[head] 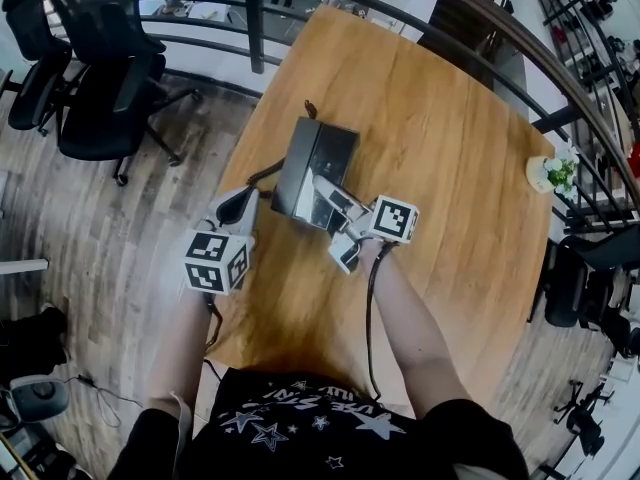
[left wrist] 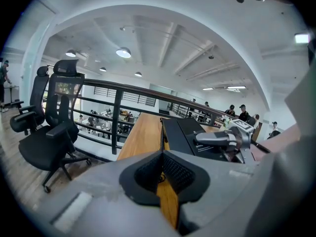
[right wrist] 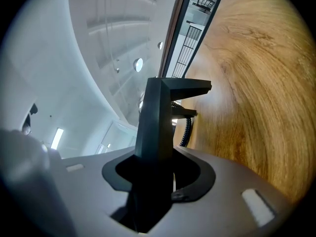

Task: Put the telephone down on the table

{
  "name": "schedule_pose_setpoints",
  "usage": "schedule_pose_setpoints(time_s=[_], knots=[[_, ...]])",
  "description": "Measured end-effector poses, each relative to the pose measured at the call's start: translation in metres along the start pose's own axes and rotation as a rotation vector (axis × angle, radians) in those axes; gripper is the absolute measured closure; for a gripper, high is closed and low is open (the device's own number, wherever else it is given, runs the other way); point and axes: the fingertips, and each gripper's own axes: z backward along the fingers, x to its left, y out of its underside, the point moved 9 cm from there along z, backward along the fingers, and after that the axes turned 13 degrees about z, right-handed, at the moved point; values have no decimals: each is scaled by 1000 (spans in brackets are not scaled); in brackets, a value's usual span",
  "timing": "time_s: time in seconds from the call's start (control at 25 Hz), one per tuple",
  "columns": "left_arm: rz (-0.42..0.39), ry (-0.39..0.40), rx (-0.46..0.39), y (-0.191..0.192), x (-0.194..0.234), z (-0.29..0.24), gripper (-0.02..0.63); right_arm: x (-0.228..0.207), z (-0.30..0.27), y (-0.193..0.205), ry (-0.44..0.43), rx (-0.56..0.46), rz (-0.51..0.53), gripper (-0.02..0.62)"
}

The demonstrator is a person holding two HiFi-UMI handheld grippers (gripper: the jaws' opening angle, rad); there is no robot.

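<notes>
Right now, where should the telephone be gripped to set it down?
The telephone's thin near edge, from the person's side, where the right gripper clamps it: the flat body is narrow enough for the jaws there.

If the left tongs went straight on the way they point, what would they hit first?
Likely the telephone, its near edge, just past the cord pinched in the left tongs; depth is unclear.

No text, brand, number or sign is legible. The left marker cube (head: 215,260) and the right marker cube (head: 395,218) bear square black-and-white patterns, not lettering. Faint print on the telephone (left wrist: 187,135) and the starred white design on the shirt (head: 300,418) are too blurred to read.
</notes>
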Motion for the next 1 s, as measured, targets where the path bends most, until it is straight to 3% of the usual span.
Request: schedule_pose_setpoints(time_s=[0.2, 0.36, 0.56, 1.0], knots=[[-4, -13, 17, 5, 3, -3, 604, 0, -3, -1, -36, -11, 29, 434], [-1, -13, 23, 5, 1, -5, 604, 1, 3, 4, 40, 12, -4, 433], [-1, -11, 26, 6, -3, -6, 604, 5, -3, 3, -2, -9, 30, 433], [4, -15, 36, 11, 3, -4, 604, 8, -6, 10, 93, 1, 47, 425]])
